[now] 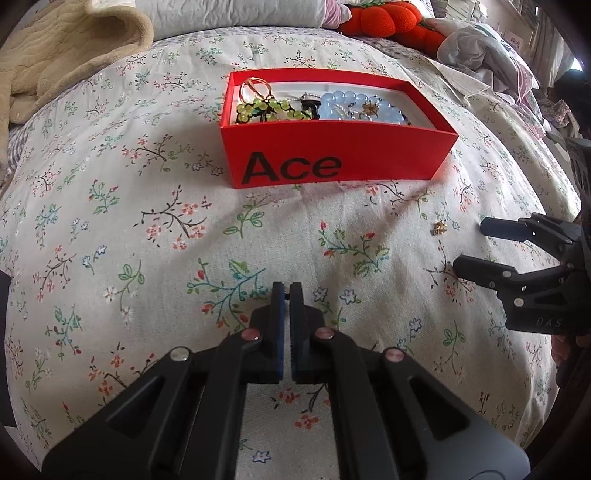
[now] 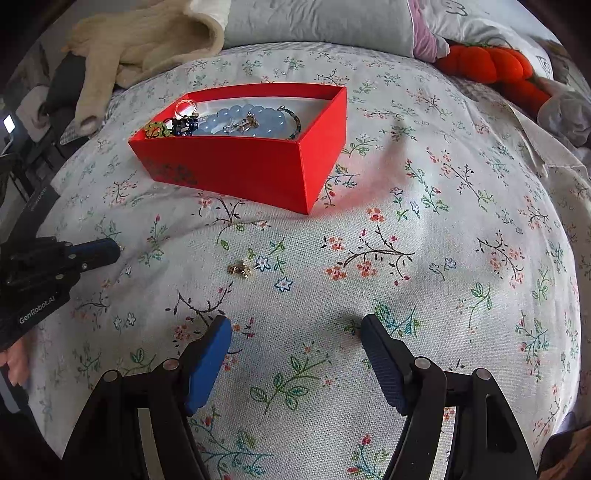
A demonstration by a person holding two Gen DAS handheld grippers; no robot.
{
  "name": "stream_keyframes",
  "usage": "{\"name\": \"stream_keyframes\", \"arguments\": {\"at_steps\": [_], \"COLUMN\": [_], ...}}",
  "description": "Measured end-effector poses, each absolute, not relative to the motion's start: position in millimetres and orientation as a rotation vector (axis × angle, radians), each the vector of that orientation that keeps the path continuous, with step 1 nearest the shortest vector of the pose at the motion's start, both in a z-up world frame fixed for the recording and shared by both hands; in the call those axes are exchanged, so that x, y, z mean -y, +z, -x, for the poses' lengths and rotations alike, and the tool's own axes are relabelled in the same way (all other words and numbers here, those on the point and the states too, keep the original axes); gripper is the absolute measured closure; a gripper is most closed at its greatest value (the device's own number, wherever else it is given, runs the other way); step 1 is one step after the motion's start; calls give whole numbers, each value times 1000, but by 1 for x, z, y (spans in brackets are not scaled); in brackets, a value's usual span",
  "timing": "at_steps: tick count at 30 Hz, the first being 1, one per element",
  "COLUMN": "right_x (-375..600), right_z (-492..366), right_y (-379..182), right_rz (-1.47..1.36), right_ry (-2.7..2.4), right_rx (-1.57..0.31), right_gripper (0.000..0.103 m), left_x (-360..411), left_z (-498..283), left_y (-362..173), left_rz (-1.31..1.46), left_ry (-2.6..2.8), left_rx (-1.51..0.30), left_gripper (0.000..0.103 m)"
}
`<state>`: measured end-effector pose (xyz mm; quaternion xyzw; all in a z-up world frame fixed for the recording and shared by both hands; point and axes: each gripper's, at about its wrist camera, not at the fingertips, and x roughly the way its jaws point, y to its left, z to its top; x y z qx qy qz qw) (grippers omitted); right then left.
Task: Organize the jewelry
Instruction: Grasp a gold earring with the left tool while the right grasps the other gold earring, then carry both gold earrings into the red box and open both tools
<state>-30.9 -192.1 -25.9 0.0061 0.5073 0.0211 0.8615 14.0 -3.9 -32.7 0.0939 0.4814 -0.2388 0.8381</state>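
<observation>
A red box (image 1: 332,155) marked "Ace" sits on the floral bedspread; it also shows in the right wrist view (image 2: 258,173). It holds blue bead bracelets (image 1: 354,105), green beads (image 1: 266,109), a gold ring and other pieces. A small gold earring (image 2: 241,270) lies loose on the bedspread in front of the box, also seen in the left wrist view (image 1: 439,228). My right gripper (image 2: 295,325) is open and empty, just short of the earring; it shows in the left wrist view (image 1: 469,245). My left gripper (image 1: 286,291) is shut and empty, and shows in the right wrist view (image 2: 110,249).
A beige blanket (image 1: 66,59) lies at the back left. A grey pillow (image 2: 321,22) and an orange plush toy (image 2: 491,64) lie behind the box. Crumpled cloth (image 1: 491,51) lies at the back right.
</observation>
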Motion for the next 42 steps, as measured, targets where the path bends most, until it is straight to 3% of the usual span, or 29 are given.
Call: {"name": "stream_keyframes", "arguments": {"at_steps": [13,19,22,23,42], "right_x": [174,167,164,163,198], "right_z": [8,7,6,6,7], "right_y": [-28,-25,-24,-24,23], "right_rz": [-2,19,5,3,-164], "right_ry": [34,73,113,121,111], "right_rx": [-1039,-1032,-1045,-1049,-978], "right_gripper": [32,61,87,90,91], "left_x": [-14,-20,-23,-25,-21], "left_z": [-20,-24,-25,-25,-32], "left_y": [-29,-26,-25,-24,5], "left_rz": [-144,-121,-93,-84,-52], "left_ry": [-491,-492,-492,-491,-511], "left_rx": [-1024,-1023,-1031,-1033,-986], "left_gripper": [100,100,100,100,100]}}
